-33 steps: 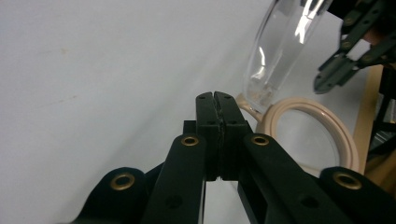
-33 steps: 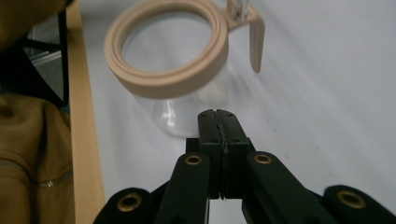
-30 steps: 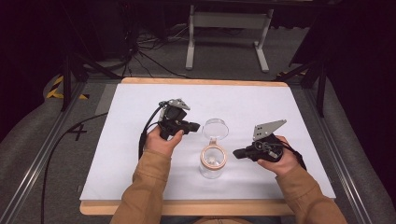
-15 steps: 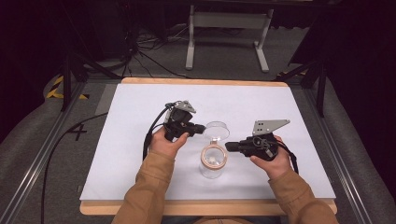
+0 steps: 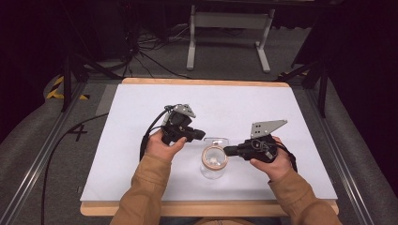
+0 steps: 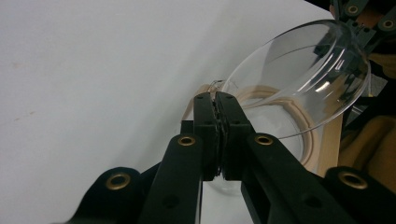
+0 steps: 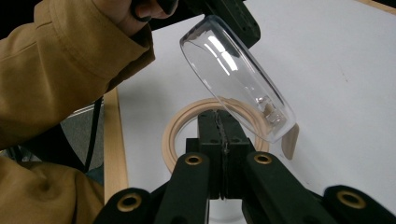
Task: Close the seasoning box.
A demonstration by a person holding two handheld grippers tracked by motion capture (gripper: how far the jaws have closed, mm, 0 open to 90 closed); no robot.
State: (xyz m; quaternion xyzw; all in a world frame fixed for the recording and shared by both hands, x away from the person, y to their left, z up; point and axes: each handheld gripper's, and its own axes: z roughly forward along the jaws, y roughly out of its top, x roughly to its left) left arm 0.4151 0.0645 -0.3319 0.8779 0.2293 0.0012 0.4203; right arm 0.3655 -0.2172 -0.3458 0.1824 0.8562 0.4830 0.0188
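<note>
White surface, two hand-held grippers working a glass jar apart at lower centre.

Nearest, at the bottom of the high view, tan sleeves lead up to both hands. The jar, tan-rimmed, stands just right of centre. The right hand-held gripper has its jaws pressed together on the jar's rim, steadying it. The left hand-held gripper is clamped on the edge of the clear lid, which tilts clear above the mouth. The step looks like lid removal; next, I judge, the lid needs carrying aside and setting down flat. Compared with a second ago, both hand-held grippers have closed in on the jar. Farther off, a metal stand sits on the dark floor.
</note>
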